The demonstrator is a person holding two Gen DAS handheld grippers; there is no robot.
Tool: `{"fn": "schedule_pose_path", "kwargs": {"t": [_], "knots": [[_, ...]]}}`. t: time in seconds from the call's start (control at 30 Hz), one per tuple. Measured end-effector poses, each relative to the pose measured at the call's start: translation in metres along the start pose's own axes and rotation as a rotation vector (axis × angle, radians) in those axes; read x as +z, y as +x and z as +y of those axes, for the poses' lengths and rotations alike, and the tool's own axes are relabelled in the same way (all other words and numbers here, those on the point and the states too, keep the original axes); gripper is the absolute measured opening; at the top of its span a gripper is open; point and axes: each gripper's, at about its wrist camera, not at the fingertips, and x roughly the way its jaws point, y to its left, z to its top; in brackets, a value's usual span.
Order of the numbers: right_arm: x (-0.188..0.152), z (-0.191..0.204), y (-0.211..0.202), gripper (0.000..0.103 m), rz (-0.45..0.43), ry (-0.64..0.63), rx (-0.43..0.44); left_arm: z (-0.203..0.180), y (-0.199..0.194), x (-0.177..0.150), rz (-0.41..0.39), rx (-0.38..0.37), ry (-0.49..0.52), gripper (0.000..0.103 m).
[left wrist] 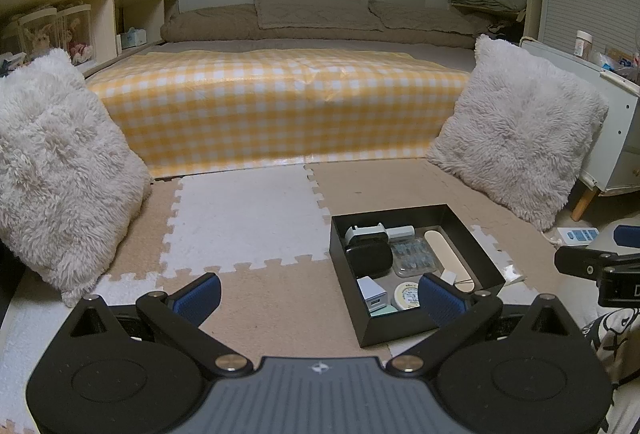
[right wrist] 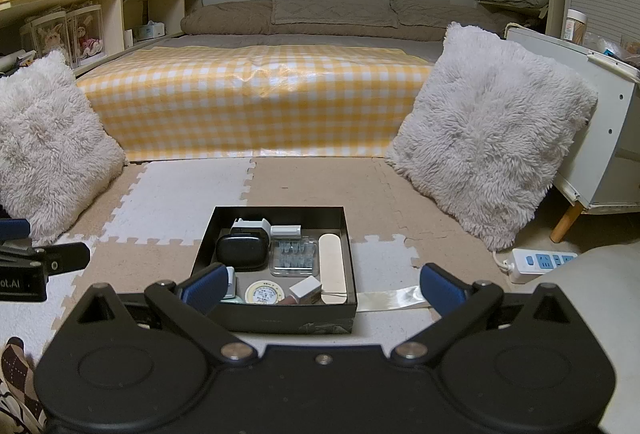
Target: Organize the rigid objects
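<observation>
A black open box (left wrist: pixel 474 240) (right wrist: pixel 204 244) sits on the foam floor mat. It holds several small rigid items: a black case (right wrist: pixel 242 252), a clear plastic case (right wrist: pixel 294 254), a beige oblong case (right wrist: pixel 332 266), a round tape roll (right wrist: pixel 264 292), white chargers (right wrist: pixel 250 224) and a small white box (right wrist: pixel 306 288). My left gripper (left wrist: pixel 320 298) is open and empty, above the mat just left of the box. My right gripper (right wrist: pixel 322 286) is open and empty, hovering over the box's near edge.
Two fluffy white pillows (right wrist: pixel 492 130) (right wrist: pixel 48 146) lean at either side of a bed with a yellow checked cover (right wrist: pixel 256 102). A white power strip (right wrist: pixel 540 262) lies on the floor right of the box. A white cabinet (right wrist: pixel 608 138) stands at the right, shelves (right wrist: pixel 100 14) at the left.
</observation>
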Motion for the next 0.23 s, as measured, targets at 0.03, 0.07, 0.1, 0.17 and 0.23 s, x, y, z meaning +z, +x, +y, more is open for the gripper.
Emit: {"fn": "schedule_pose_path", "kwargs": {"t": [0.03, 0.07, 0.1, 0.17, 0.23], "knots": [[0.0000, 0.0000, 0.0000, 0.103, 0.000, 0.000, 0.000, -0.0003, -0.0001, 0.0000, 0.000, 0.000, -0.001, 0.103], [-0.0001, 0.0001, 0.0000, 0.103, 0.000, 0.001, 0.001, -0.0002, 0.0000, 0.0000, 0.000, 0.001, 0.000, 0.103], [0.0000, -0.0001, 0.0000, 0.103, 0.000, 0.000, 0.001, -0.0001, 0.0001, 0.0000, 0.000, 0.001, 0.000, 0.103], [-0.0001, 0.0001, 0.0000, 0.103, 0.001, 0.000, 0.001, -0.0006, 0.0001, -0.0003, 0.001, 0.004, -0.001, 0.103], [0.0001, -0.0003, 0.0000, 0.103, 0.000, 0.000, 0.001, -0.0005, 0.0001, -0.0005, 0.002, 0.006, -0.001, 0.103]]}}
